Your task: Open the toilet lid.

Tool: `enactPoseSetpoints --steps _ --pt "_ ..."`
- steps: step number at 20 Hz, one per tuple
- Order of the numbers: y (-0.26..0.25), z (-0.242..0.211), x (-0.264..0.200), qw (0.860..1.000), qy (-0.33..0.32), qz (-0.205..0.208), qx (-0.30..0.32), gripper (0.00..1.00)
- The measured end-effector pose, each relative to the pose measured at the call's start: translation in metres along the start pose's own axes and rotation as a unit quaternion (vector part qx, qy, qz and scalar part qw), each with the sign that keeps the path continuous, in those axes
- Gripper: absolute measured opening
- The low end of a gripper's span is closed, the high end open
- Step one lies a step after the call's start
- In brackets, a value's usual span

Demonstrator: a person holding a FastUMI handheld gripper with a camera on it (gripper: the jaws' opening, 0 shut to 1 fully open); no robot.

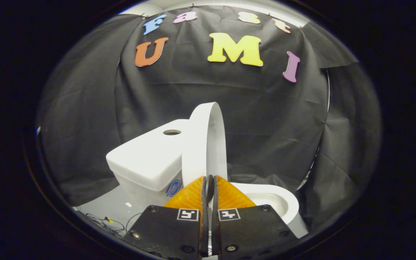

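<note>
A white toilet stands just ahead of me. Its lid [198, 144] is raised almost upright and I see it nearly edge-on, leaning toward the tank [146, 159] behind it. My gripper [208, 182] is at the lid's lower front rim, and both fingers are pressed together on that thin edge. To the right of the fingers, the open bowl [278, 202] shows its white rim and hollow. The fingers hide the seat and the lid's lowest part.
The tank top has a round hole [172, 132]. Black cloth walls close in behind and on both sides of the toilet. Thin cables [110, 222] lie on the pale floor to the left of the toilet's base.
</note>
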State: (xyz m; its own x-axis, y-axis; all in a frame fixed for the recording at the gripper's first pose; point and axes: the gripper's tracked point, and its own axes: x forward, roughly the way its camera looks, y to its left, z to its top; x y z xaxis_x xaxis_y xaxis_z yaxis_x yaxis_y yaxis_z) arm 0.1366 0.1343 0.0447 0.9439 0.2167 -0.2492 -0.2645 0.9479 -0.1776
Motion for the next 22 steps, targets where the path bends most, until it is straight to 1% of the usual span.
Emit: enactPoseSetpoints --steps 5,7,8,10,11,13,15,18,19,20,22 --pt "-0.004 0.0 -0.001 0.999 -0.001 -0.002 -0.043 0.07" --pt "-0.008 0.002 -0.001 0.997 -0.005 0.008 -0.079 0.12" --pt "-0.009 0.003 -0.001 0.995 -0.008 0.022 -0.098 0.14" --pt "-0.009 0.015 -0.002 0.992 -0.033 0.064 -0.106 0.36" --pt "-0.01 0.023 -0.006 0.991 -0.051 0.073 -0.101 0.47" --pt "-0.018 0.039 -0.02 0.989 -0.093 0.072 -0.087 0.7" --pt "-0.04 0.043 -0.053 0.988 -0.125 0.067 -0.06 0.69" --pt "-0.086 0.042 -0.079 0.986 -0.161 0.043 -0.016 0.71" --pt "-0.101 0.042 -0.083 0.986 -0.162 0.031 -0.005 0.87" --pt "-0.118 0.032 -0.095 0.987 -0.159 0.022 0.006 1.0" --pt "-0.144 0.016 -0.107 0.988 -0.153 0.014 0.035 1.0"
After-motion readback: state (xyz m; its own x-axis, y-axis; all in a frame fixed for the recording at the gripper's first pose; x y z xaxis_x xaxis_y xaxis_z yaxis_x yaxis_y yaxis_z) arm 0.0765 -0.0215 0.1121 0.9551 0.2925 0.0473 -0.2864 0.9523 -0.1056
